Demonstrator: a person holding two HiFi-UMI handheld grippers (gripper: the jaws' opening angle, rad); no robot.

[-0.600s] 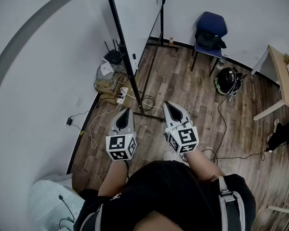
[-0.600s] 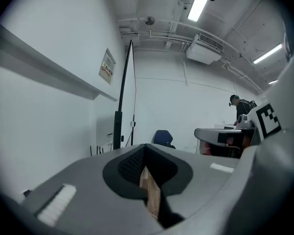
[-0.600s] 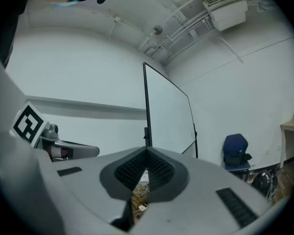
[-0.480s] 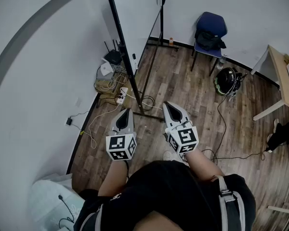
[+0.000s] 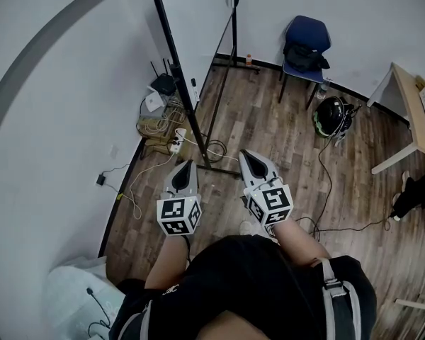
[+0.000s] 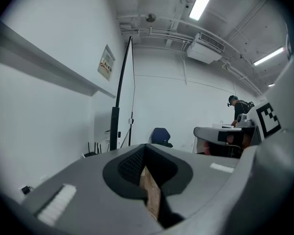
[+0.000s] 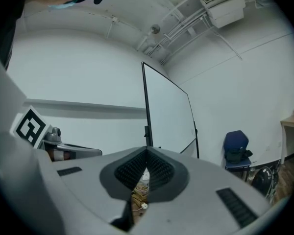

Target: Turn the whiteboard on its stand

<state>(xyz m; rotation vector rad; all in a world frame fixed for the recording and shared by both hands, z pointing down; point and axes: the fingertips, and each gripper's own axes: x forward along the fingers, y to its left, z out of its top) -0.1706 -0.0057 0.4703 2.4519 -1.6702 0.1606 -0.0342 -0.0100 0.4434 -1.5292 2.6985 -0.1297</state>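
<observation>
The whiteboard (image 5: 202, 20) stands on a black-framed stand, its near post (image 5: 173, 76) rising from a floor bar (image 5: 219, 167) just beyond my grippers. In the head view, my left gripper (image 5: 186, 163) and right gripper (image 5: 245, 154) point side by side at the stand's foot, apart from it. Both are shut with nothing between the jaws. The right gripper view shows the white board face (image 7: 169, 116) and the post (image 7: 148, 116) ahead. In the left gripper view the board (image 6: 132, 97) is almost edge-on behind the post (image 6: 115, 116).
Cables, a power strip (image 5: 176, 142) and a router (image 5: 154, 102) lie by the wall left of the stand. A blue chair (image 5: 306, 42) with a black bag, a helmet (image 5: 333, 116) and a desk (image 5: 411, 105) are to the right. A person (image 6: 238, 109) stands far off.
The head view has shifted very slightly. Both grippers keep the same place and stay shut.
</observation>
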